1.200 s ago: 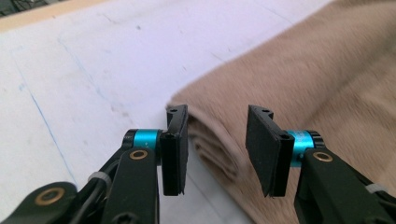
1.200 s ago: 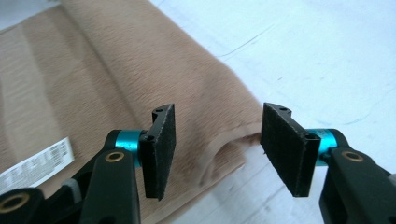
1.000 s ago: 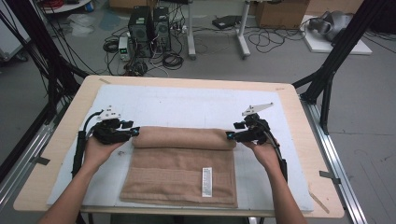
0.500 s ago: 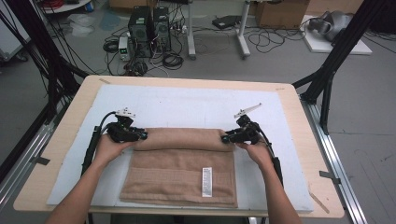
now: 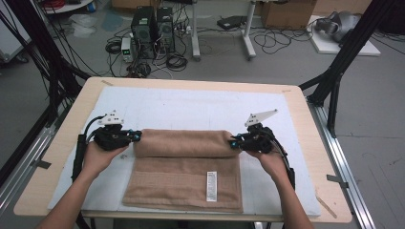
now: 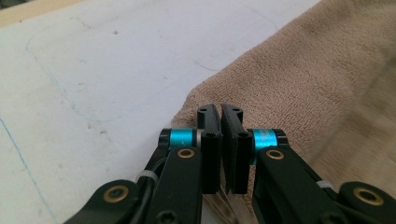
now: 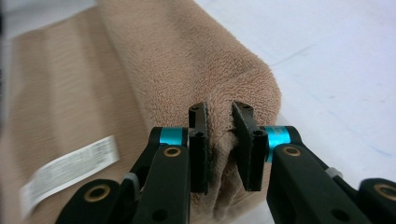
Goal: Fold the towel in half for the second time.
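White matting covers the table (image 5: pixel 305 102), where a tan towel (image 5: pixel 186 174) lies half rolled. Both the left gripper (image 5: pixel 135 137) and right gripper (image 5: pixel 235 142) have just closed, pinching the roll's ends. Next, probably an even turn toward the label (image 5: pixel 211 186).

You get even, diffuse overhead light in the high view: the white mat (image 5: pixel 191 107) reads bright without glare, and your forearms and the towel (image 5: pixel 184 169) throw only soft, short shadows. The floor behind the table sits dimmer, and the black frame poles at the left and right corners go nearly featureless. That view is soft and low in detail, with straight lines bending slightly toward the edges.

In the left gripper view, the black jaws look sharp while the towel's far right side blurs. In the right gripper view, the towel's label (image 7: pixel 70 172) smears at the lower left, and the mat washes out pale toward the upper right.
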`<state>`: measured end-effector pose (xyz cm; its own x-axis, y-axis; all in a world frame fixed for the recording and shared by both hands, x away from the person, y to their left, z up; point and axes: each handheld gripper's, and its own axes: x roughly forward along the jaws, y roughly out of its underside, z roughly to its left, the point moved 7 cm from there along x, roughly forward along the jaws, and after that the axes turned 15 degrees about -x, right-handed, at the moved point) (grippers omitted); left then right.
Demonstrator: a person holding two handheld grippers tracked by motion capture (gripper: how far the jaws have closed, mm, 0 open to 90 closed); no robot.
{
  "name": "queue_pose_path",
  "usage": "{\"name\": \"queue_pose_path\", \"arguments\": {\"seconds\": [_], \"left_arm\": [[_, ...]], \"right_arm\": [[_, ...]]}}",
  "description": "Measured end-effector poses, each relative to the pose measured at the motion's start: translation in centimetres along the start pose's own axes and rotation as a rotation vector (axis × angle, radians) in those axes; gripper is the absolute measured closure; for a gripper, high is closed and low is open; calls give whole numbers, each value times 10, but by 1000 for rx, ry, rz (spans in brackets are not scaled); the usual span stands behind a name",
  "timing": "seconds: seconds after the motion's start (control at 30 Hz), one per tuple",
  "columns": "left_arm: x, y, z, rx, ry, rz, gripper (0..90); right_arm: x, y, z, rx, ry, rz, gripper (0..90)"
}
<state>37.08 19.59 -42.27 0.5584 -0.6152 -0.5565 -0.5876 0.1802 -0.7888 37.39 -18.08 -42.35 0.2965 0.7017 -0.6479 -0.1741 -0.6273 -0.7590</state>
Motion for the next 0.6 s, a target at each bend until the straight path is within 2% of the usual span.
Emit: {"name": "queue_pose_path", "arguments": {"seconds": [0.07,0.13,0.2,0.27,0.3,0.4,0.47,0.6], "left_arm": [[-12,9,-9,11,23,-6,861],[-25,24,-19,27,56,-5,860],[-36,40,-27,38,98,20,852],[-45,47,-34,32,132,1,787],[-49,47,-35,32,135,-9,731],[-50,41,-31,31,113,-31,674],[-44,37,-27,23,94,-37,622],[-28,38,-23,13,81,-12,602]], "right_arm": [[-6,1,14,-22,-6,-12,764],[-13,5,33,-50,-32,-29,737],[-20,7,48,-70,-45,-53,695],[-27,7,56,-78,-38,-73,650],[-31,5,56,-75,-27,-86,636],[-32,0,50,-69,4,-80,583],[-25,-2,44,-65,5,-61,551],[-6,1,34,-42,-14,-37,520]]}}
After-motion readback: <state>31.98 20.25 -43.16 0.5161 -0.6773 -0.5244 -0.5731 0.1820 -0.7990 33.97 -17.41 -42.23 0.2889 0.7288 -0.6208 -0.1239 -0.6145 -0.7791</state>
